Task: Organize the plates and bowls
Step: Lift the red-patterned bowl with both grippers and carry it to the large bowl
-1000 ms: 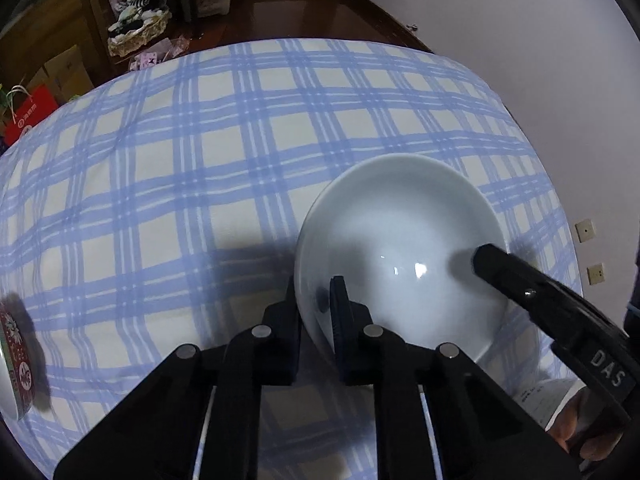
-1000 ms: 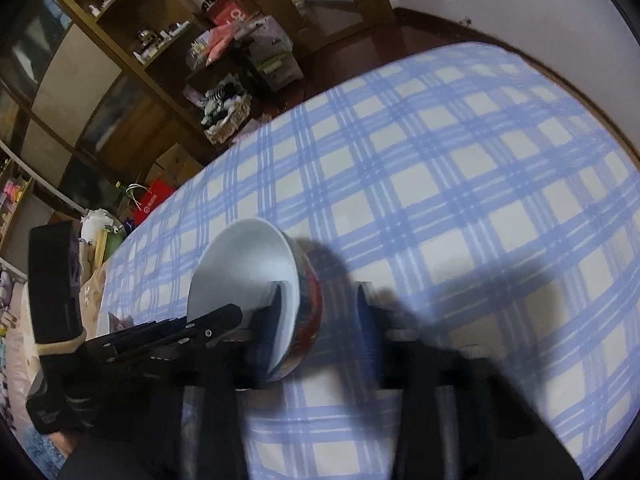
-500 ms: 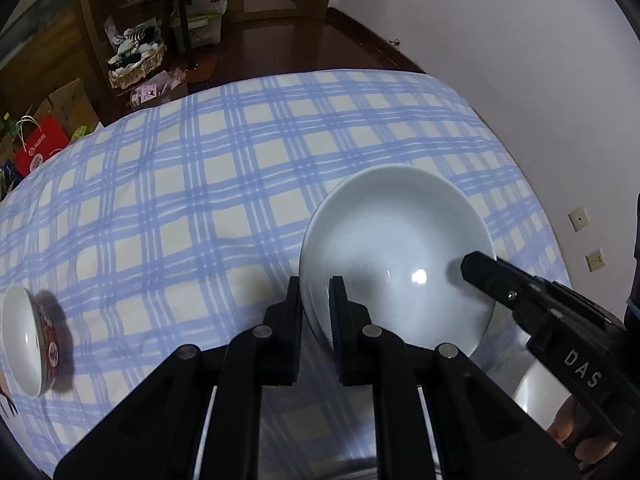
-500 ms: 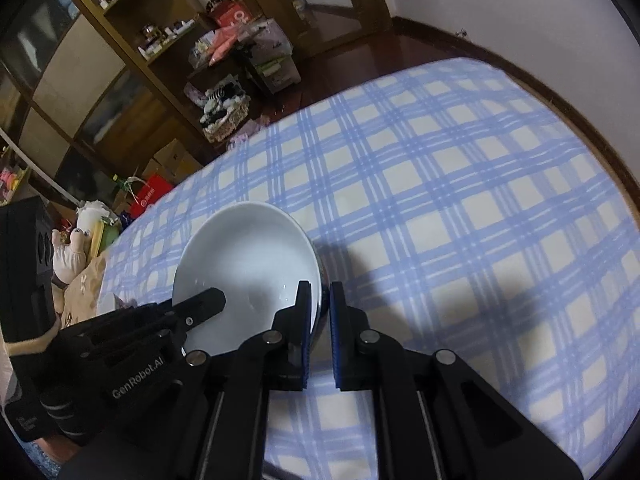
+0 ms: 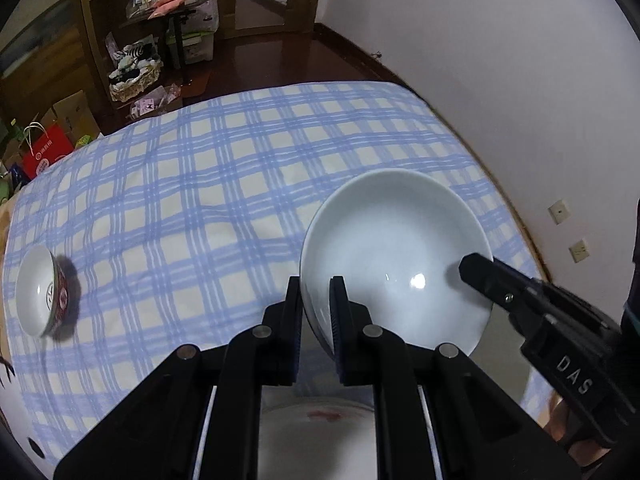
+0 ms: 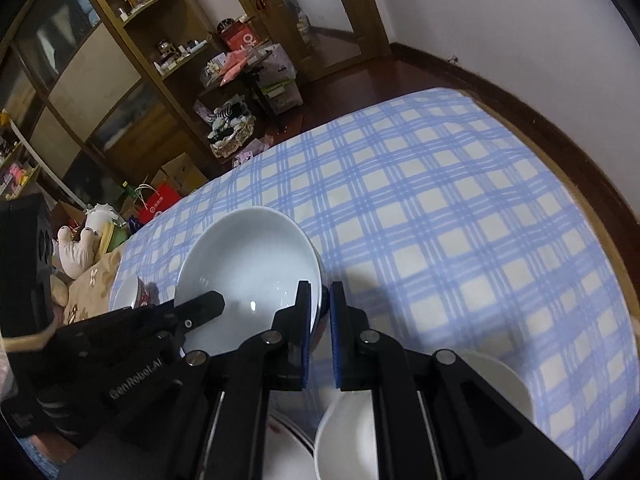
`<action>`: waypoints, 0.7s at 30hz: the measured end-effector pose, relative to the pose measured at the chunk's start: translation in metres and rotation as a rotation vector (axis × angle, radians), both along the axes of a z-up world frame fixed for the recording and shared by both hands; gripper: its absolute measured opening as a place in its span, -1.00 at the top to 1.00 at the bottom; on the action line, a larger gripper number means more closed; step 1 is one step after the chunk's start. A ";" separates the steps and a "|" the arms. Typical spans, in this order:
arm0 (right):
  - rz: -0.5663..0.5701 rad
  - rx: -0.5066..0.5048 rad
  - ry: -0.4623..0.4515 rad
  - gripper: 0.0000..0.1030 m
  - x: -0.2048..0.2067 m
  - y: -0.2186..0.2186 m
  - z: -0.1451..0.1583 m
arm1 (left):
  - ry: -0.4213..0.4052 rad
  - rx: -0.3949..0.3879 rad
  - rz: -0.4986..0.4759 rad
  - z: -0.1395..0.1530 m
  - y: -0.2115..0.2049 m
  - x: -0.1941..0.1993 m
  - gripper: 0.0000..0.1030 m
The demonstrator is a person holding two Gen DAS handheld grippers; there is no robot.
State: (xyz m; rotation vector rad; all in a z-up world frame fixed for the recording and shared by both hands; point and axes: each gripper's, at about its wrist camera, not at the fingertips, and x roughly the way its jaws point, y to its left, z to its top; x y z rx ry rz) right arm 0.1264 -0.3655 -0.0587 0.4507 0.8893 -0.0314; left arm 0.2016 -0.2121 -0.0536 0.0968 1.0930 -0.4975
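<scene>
A large white bowl (image 5: 394,256) is held in the air above the blue checked tablecloth (image 5: 192,200). My left gripper (image 5: 316,300) is shut on its left rim and my right gripper (image 6: 320,304) is shut on its right rim; the bowl also shows in the right wrist view (image 6: 244,268). A small bowl with a red pattern (image 5: 38,292) sits on the cloth at the far left, and shows in the right wrist view (image 6: 134,294) too. A white plate with a red mark (image 5: 316,436) lies below my left gripper. Another white bowl (image 6: 348,436) lies below my right gripper.
A white wall (image 5: 500,60) runs along the table's right side. Wooden shelves (image 6: 100,60), boxes and a red bag (image 5: 44,152) stand on the floor beyond the far table edge. A plush toy (image 6: 78,250) lies off the left end.
Both grippers have lifted the large white bowl up and back from the cloth. The right gripper closed on its rim. The small red-patterned bowl has come into the left wrist view.
</scene>
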 end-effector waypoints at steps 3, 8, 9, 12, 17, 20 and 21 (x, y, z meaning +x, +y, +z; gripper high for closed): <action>-0.002 -0.019 -0.006 0.81 -0.017 -0.001 0.007 | 0.004 -0.015 -0.011 0.008 -0.002 -0.015 0.75; -0.021 -0.034 -0.036 0.81 -0.046 -0.003 0.020 | -0.031 0.008 -0.050 0.023 -0.012 -0.039 0.75; -0.027 -0.030 -0.046 0.81 -0.052 -0.004 0.023 | -0.034 0.006 -0.052 0.024 -0.013 -0.042 0.75; -0.037 -0.030 -0.058 0.81 -0.065 -0.004 0.028 | -0.041 -0.010 -0.048 0.034 -0.014 -0.055 0.75; -0.045 -0.038 -0.070 0.81 -0.088 -0.005 0.036 | -0.070 -0.002 -0.062 0.041 -0.018 -0.075 0.75; -0.052 -0.041 -0.079 0.81 -0.101 -0.007 0.040 | -0.078 -0.011 -0.071 0.044 -0.020 -0.088 0.75; -0.054 -0.045 -0.080 0.81 -0.105 -0.007 0.041 | -0.079 -0.015 -0.073 0.045 -0.021 -0.092 0.75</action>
